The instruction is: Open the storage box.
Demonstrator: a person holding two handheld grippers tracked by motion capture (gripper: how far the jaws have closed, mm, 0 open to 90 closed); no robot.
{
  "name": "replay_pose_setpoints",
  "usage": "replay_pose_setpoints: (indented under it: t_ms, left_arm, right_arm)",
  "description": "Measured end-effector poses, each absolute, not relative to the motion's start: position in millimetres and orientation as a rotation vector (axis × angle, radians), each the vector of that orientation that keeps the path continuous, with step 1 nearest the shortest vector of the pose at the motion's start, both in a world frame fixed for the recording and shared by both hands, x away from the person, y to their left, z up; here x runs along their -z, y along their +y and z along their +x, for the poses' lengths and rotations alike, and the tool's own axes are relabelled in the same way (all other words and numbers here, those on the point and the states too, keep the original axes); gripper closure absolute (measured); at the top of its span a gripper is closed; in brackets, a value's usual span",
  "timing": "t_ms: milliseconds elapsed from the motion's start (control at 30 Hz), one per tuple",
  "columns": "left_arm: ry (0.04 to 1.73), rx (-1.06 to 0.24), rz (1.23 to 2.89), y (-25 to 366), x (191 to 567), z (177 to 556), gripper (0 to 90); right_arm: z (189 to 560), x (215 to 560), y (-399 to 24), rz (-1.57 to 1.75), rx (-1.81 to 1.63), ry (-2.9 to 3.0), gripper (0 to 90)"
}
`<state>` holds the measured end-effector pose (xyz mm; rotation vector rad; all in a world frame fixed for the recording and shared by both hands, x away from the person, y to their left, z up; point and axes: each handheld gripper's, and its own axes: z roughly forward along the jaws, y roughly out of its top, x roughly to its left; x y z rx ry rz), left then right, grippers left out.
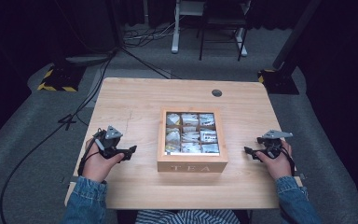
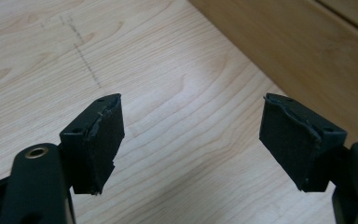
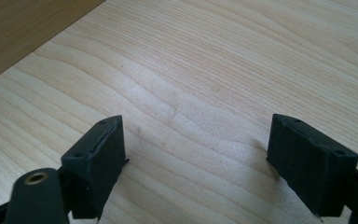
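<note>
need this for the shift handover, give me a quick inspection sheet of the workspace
surface: light wooden table, with a round hole near its far edge
job's things: wooden tea box at the centre, lid shut, packets visible through its panes
clutter: nothing seen
grippers: left gripper open, empty, left of the box; right gripper open, empty, right of it
cables: black cables on the floor, left
surroundings: grey carpet, stand bases with hazard stripes, chair legs behind
</note>
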<state>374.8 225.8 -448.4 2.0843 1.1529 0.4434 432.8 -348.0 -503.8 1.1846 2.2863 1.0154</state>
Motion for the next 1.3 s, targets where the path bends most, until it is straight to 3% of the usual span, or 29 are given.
replay_pose_setpoints:
  t_ms: [633,900,1000,1300]
  left_arm:
    - [0.94,-0.387,2.12,182.8,417.6,348.5,23.6]
    - [0.878,-0.346,2.129,161.7,418.6,342.2,22.5]
    - [0.891,-0.27,2.109,151.6,422.0,340.5,22.3]
    - [0.876,-0.259,2.096,136.7,430.2,339.5,21.6]
  right_arm:
    - [432.8,503.8,-347.9,1.184,-1.017,2.286,19.3]
    - [432.8,503.8,-347.9,1.184,-1.015,2.286,19.3]
    - [432.8,503.8,-347.9,1.184,-1.015,2.286,19.3]
    - [432.8,503.8,-347.9,1.184,-1.015,2.286,19.3]
